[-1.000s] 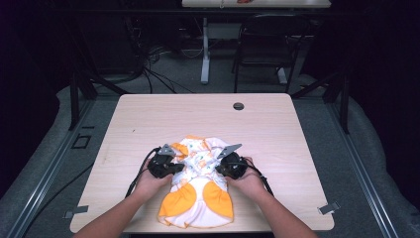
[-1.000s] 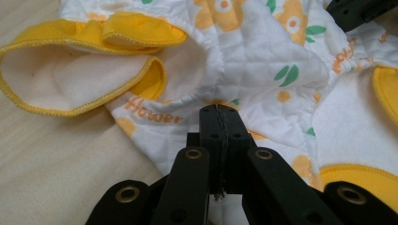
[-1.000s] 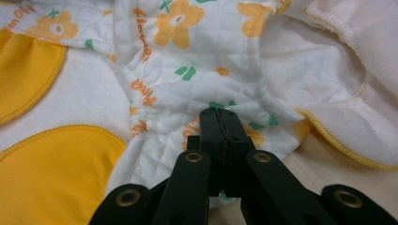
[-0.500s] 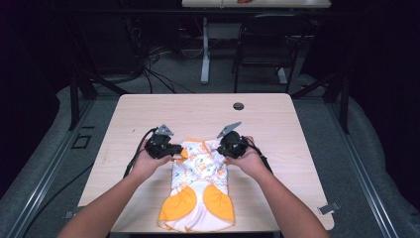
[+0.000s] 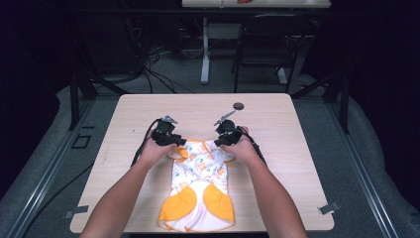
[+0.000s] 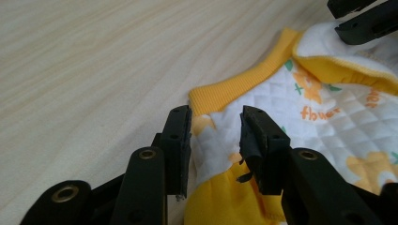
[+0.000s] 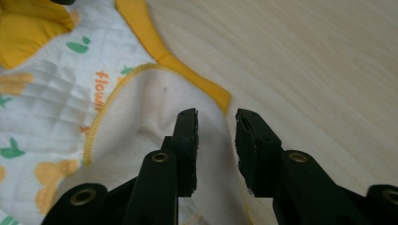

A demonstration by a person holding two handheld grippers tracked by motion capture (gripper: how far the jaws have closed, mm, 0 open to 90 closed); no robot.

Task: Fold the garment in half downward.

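A white quilted baby garment (image 5: pixel 198 183) with orange trim and orange foot panels lies lengthwise on the wooden table (image 5: pixel 302 134), its foot end at the near edge. My left gripper (image 5: pixel 179 143) is at the garment's far left corner and my right gripper (image 5: pixel 218 143) at its far right corner. In the left gripper view the left gripper (image 6: pixel 215 123) is open, its jaws straddling a fold of the garment (image 6: pixel 328 122) below the orange rib collar. In the right gripper view the right gripper (image 7: pixel 216 124) is open over the white inner cloth (image 7: pixel 141 122).
A small black round disc (image 5: pixel 238 105) lies on the table beyond the right gripper. Bare wood spreads on both sides of the garment. Behind the table stand a chair (image 5: pixel 267 44), a desk leg (image 5: pixel 204 54) and cables on the floor.
Both grippers have moved away from the person toward the far side, drawing the garment's top end out so it now lies stretched long.
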